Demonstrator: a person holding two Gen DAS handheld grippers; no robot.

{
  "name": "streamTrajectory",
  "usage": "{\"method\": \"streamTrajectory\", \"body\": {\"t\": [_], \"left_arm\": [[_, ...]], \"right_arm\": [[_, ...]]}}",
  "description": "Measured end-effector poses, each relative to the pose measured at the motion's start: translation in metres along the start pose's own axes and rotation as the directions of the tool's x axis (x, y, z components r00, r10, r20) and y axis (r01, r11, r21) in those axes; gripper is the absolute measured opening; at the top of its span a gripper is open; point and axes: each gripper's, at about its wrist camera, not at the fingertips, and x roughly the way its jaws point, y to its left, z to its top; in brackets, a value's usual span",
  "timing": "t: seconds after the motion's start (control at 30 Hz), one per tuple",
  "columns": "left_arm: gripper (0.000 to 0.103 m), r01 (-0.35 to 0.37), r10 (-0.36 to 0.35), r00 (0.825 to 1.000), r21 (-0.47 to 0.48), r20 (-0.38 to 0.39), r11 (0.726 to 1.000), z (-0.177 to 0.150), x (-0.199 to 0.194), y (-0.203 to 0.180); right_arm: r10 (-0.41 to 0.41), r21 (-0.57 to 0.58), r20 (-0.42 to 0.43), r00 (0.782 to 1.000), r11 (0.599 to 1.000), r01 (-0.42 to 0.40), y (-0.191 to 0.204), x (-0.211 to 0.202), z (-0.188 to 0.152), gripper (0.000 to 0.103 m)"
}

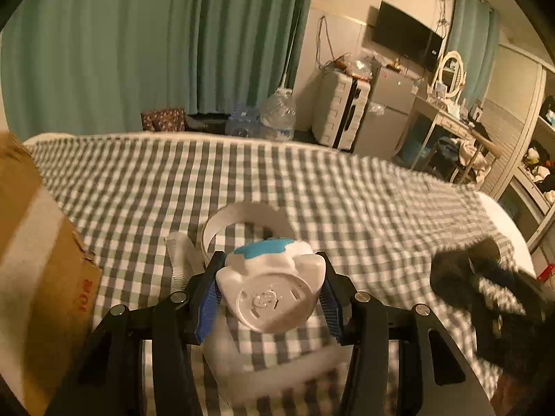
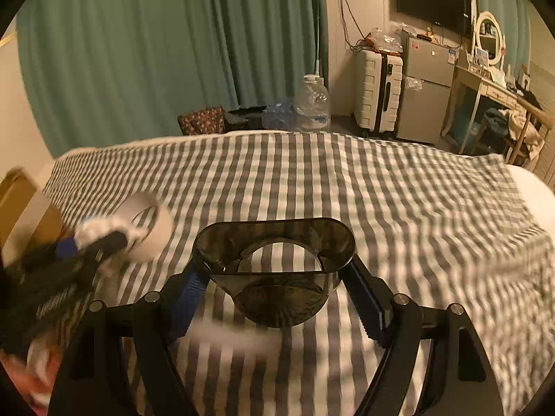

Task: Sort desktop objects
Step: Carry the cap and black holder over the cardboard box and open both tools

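My left gripper point(image 1: 270, 260) is shut on a white toy figure with a blue patch point(image 1: 274, 284), whose round base faces the camera. The blue pads press on its two sides and it hangs above the checked cloth point(image 1: 312, 180). Behind it on the cloth lies a white tape roll point(image 1: 242, 213). My right gripper point(image 2: 275, 267) is shut on a dark smoky see-through oval cup point(image 2: 277, 298), gripped across its width and lifted off the cloth. Each gripper shows blurred in the other's view: the right one point(image 1: 485, 277) at the right, the left one point(image 2: 93, 239) at the left in front of the tape roll point(image 2: 152, 222).
A brown cardboard box point(image 1: 38, 242) stands at the left edge of the bed. A small clear plastic piece point(image 1: 180, 253) lies beside the tape roll. Beyond the bed are a large water bottle point(image 2: 312, 104), a white suitcase point(image 2: 378, 90), a small fridge and green curtains.
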Motion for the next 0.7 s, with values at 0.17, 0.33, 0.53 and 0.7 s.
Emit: {"method": "streamTrajectory", "body": {"t": [0.17, 0.33, 0.53, 0.7], "left_arm": [[0.052, 0.034, -0.035, 0.999, -0.073, -0.024, 0.997, 0.006, -0.049, -0.007], [0.052, 0.065, -0.069, 0.996, -0.058, -0.052, 0.996, 0.02, -0.115, -0.011], [0.052, 0.1, -0.102, 0.994, -0.077, -0.029, 0.992, 0.065, -0.212, 0.019], [0.052, 0.029, -0.03, 0.999, 0.017, 0.016, 0.999, 0.095, -0.283, 0.043]], "right_arm": [[-0.003, -0.032, 0.007, 1.0, 0.999, 0.003, 0.011, -0.067, -0.021, 0.077], [0.018, 0.013, 0.074, 0.997, 1.0, -0.019, 0.02, -0.131, -0.028, 0.077], [0.067, 0.065, 0.191, 0.979, 0.995, -0.081, 0.037, -0.212, -0.006, 0.077], [0.097, 0.06, 0.296, 0.95, 0.991, -0.12, 0.067, -0.278, 0.016, 0.077]]}}
